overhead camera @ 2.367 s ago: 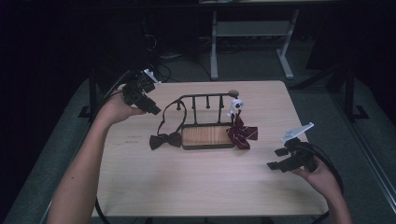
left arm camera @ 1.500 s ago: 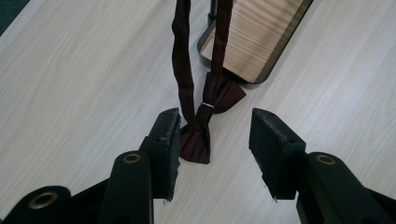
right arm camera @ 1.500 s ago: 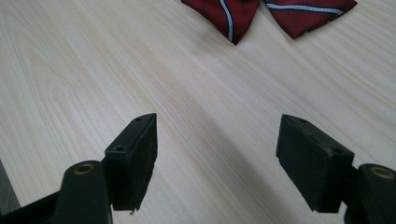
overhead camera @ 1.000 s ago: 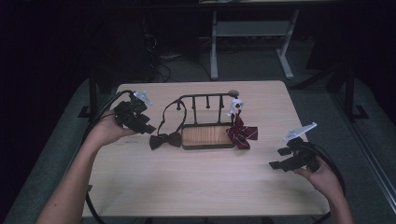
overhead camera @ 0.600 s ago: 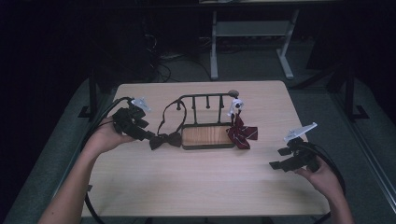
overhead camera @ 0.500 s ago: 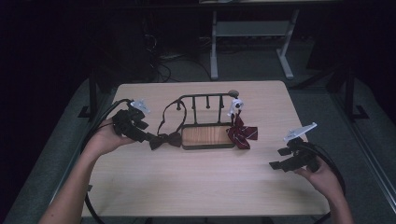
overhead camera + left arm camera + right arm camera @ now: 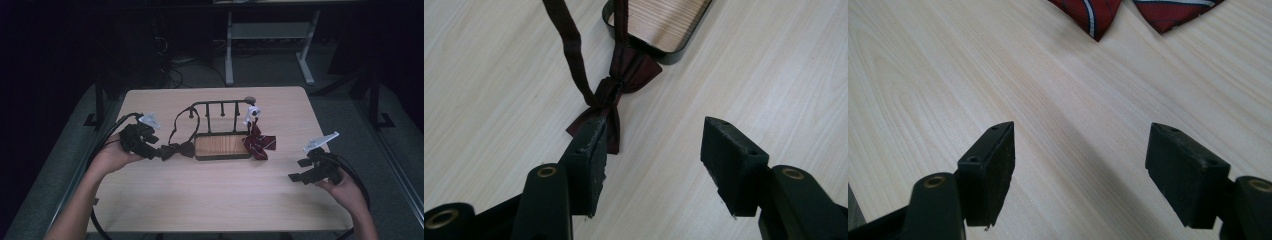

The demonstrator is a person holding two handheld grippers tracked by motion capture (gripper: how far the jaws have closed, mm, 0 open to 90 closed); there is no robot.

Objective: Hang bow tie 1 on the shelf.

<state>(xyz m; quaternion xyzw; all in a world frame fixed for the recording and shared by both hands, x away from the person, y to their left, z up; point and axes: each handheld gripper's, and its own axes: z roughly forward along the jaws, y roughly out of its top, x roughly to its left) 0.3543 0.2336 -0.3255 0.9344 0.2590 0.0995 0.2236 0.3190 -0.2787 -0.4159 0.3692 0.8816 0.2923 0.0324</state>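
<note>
- The left gripper (image 7: 651, 145) has its jaws spread apart; they have just been opening further. Nothing is pressed between them: one pad sits at the near wing of the dark bow tie (image 7: 616, 95), the other over bare wood.
- In the high view the left gripper (image 7: 157, 151) points toward that dark bow tie (image 7: 176, 150), its tips right at the tie's outer wing.
- The tie lies flat on the table, just beside the left end of the small rack's wooden base (image 7: 222, 146), with its strap (image 7: 175, 125) looping up to the rack's black rail (image 7: 220, 103).
- The right gripper (image 7: 1080, 160) holds its jaws wide over bare table, with nothing between them. The tips of the red striped bow tie (image 7: 1090, 12) lie ahead of it, well apart from the pads.
- In the high view the right gripper (image 7: 300, 175) hovers low near the table's right edge, aimed left toward the red striped bow tie (image 7: 259, 142), which hangs from the rack's right end and rests against the base.
- The left hand (image 7: 112, 157) wraps the gripper body from behind, forearm coming in from the lower left; the right hand (image 7: 345, 187) does likewise from the lower right. A cable trails from each.
- The table (image 7: 225, 195) is pale wood grain. Around it the room is dark, with a grey floor and a white metal frame (image 7: 270, 35) behind.
</note>
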